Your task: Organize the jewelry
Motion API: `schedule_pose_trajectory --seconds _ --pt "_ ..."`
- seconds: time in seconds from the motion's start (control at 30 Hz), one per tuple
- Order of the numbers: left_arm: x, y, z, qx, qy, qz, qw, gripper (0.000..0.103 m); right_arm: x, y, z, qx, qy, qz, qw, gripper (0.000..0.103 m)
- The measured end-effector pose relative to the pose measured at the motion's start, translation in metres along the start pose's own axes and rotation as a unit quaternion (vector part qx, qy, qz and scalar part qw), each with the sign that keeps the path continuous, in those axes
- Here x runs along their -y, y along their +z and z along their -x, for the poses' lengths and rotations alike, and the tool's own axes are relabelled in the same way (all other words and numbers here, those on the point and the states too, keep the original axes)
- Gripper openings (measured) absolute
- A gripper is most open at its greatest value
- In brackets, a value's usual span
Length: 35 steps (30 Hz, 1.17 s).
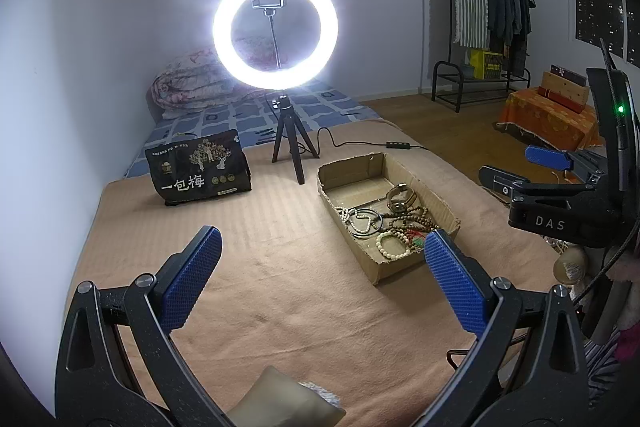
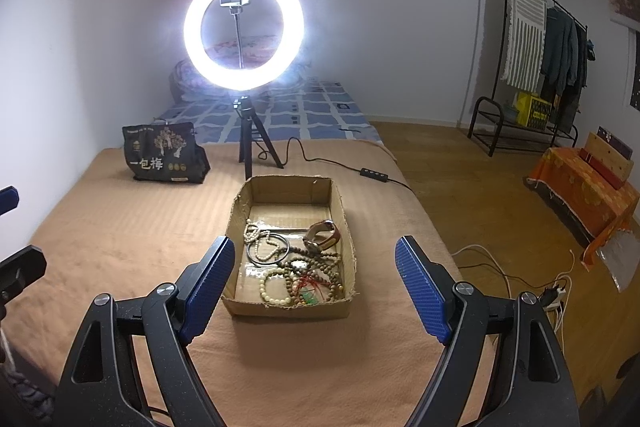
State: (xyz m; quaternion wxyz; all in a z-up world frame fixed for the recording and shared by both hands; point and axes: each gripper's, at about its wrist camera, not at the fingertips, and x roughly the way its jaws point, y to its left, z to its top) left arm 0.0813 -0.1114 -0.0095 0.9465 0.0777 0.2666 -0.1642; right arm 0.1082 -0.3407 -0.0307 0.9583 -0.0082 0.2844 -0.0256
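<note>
A shallow cardboard box (image 2: 340, 211) lies on the tan blanket and holds the jewelry: a brown-strapped watch (image 2: 322, 235), a dark bangle (image 2: 267, 247), cream bead bracelets (image 2: 272, 287) and brown bead strings (image 2: 320, 267). The box also shows in the left wrist view (image 1: 420, 187), with the watch (image 1: 400, 197) in it. My right gripper (image 2: 316, 263) is open and empty, just in front of the box. My left gripper (image 1: 320, 255) is open and empty, to the left of the box. The right gripper's body (image 1: 560, 195) shows at the right of the left wrist view.
A lit ring light on a small tripod (image 2: 244, 27) stands behind the box, its cable (image 2: 340, 163) running right. A black printed bag (image 2: 164, 155) sits at the back left. The blanket's right edge (image 2: 432, 227) drops to a wooden floor. A small beige cushion (image 1: 280, 403) lies by my left gripper.
</note>
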Motion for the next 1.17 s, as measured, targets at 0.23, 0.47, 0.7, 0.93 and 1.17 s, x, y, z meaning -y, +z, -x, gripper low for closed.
schedule_pose_trajectory --seconds 0.23,0.47,0.7,0.93,1.17 --pt "-0.0006 0.0003 0.0002 0.001 0.0 0.0 1.0 0.103 -0.0021 -0.0005 -0.0003 -0.002 0.001 0.003 1.0 0.082" --pt "-0.0002 -0.0003 0.0004 0.0 0.0 0.0 1.0 0.103 -0.0031 -0.0003 -0.0007 -0.005 0.002 0.002 1.0 0.083" --pt "-0.001 0.0008 0.0013 -0.001 0.001 0.002 1.0 0.103 -0.0032 -0.0006 -0.0016 -0.005 0.002 0.004 1.0 0.083" --pt "-0.0031 0.0036 0.0004 -0.001 0.006 0.004 1.0 0.103 -0.003 -0.001 -0.0018 -0.005 0.002 0.005 1.0 0.083" --pt "-0.0027 0.0028 0.0002 0.004 0.014 0.003 0.9999 0.103 -0.0028 -0.001 -0.0019 -0.005 0.001 0.005 1.0 0.083"
